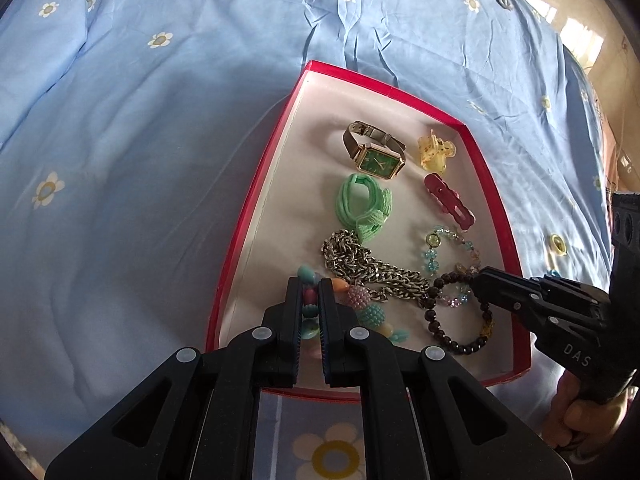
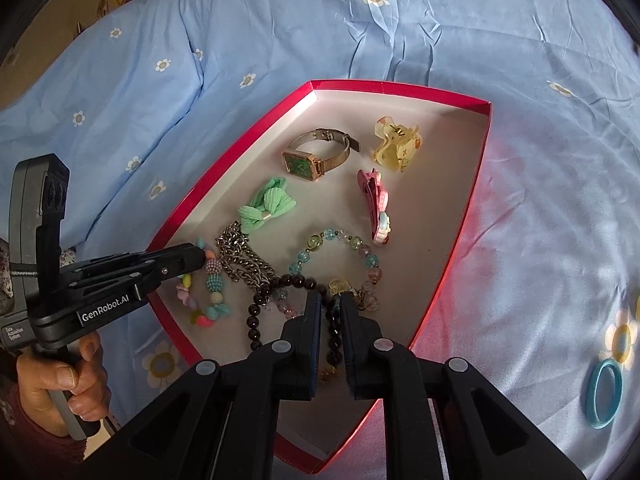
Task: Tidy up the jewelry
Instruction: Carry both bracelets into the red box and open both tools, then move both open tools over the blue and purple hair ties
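A red box (image 1: 256, 184) (image 2: 472, 216) with a white floor lies on the blue bedspread. In it are a green-faced watch (image 1: 378, 160) (image 2: 304, 166), a yellow claw clip (image 1: 434, 152) (image 2: 396, 146), a red hair clip (image 1: 450, 200) (image 2: 376, 204), a green bow tie (image 1: 362, 208) (image 2: 266, 206), a metal chain (image 1: 372, 268) (image 2: 246, 264), a clear bead bracelet (image 1: 440, 248) (image 2: 340, 248). My left gripper (image 1: 310, 296) (image 2: 200, 258) is shut on a colourful bead bracelet (image 1: 360, 300) (image 2: 208, 296). My right gripper (image 2: 330, 312) (image 1: 478, 284) is shut on a dark bead bracelet (image 1: 452, 328) (image 2: 256, 320).
A blue hair ring (image 2: 604, 394) lies on the bedspread right of the box, partly seen in the left wrist view (image 1: 554, 272). A small yellow-green piece (image 1: 557, 245) lies near it. The flowered bedspread (image 1: 120, 160) surrounds the box. A hand (image 2: 60, 376) holds the left gripper's handle.
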Tool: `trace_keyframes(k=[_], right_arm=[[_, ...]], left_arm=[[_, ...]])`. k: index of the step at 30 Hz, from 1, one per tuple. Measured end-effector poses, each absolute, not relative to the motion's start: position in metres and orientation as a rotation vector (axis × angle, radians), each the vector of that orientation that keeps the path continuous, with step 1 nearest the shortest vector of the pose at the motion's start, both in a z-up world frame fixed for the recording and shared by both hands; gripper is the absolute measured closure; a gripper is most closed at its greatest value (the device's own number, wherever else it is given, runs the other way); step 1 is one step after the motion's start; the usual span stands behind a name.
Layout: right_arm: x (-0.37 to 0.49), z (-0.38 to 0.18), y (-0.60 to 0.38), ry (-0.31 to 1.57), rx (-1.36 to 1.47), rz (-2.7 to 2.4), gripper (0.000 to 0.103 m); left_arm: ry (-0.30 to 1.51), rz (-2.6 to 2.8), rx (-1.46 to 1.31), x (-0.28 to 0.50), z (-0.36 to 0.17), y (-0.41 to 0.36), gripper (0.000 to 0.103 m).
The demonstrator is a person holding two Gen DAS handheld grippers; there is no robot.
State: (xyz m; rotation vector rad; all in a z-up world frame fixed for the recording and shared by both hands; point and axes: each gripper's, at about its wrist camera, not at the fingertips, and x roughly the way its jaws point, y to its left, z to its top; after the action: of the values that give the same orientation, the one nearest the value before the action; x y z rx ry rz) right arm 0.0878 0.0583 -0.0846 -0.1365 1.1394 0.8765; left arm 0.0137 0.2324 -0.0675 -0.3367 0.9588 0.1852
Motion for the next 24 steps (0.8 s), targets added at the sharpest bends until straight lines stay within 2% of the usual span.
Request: trace_keyframes(k=[2, 6, 8, 10, 13, 16, 24], right_arm=[[0.088, -0.084, 0.057, 1.142, -0.128, 0.878, 0.090], [0.088, -0.078, 0.052, 1.135, -0.099, 0.886, 0.088], [0.088, -0.071, 0.046, 1.120, -0.076, 0.890, 0.078], [0.086, -0.064, 0.039, 1.102, -0.057, 0.890, 0.071], [0.085, -0.054, 0.023, 1.081, -0.021, 0.879, 0.067], [0.083, -0.048, 0.001, 1.064, 0.013, 0.852, 0.058], [0.087, -0.043, -0.074, 1.045, 0.071, 0.702, 0.058]], left_arm=[[0.960, 0.189, -0.342, 0.013, -0.067, 0.231, 0.091], [0.939, 0.196, -0.356, 0.008, -0.060, 0.231, 0.069], [0.926, 0.197, -0.360, 0.006, -0.055, 0.229, 0.065], [0.915, 0.198, -0.362, 0.003, -0.051, 0.227, 0.064], [0.902, 0.195, -0.368, -0.001, -0.046, 0.220, 0.058], [0.897, 0.173, -0.371, -0.003, -0.042, 0.208, 0.054], [0.898, 0.089, -0.340, 0.004, -0.034, 0.165, 0.048]])
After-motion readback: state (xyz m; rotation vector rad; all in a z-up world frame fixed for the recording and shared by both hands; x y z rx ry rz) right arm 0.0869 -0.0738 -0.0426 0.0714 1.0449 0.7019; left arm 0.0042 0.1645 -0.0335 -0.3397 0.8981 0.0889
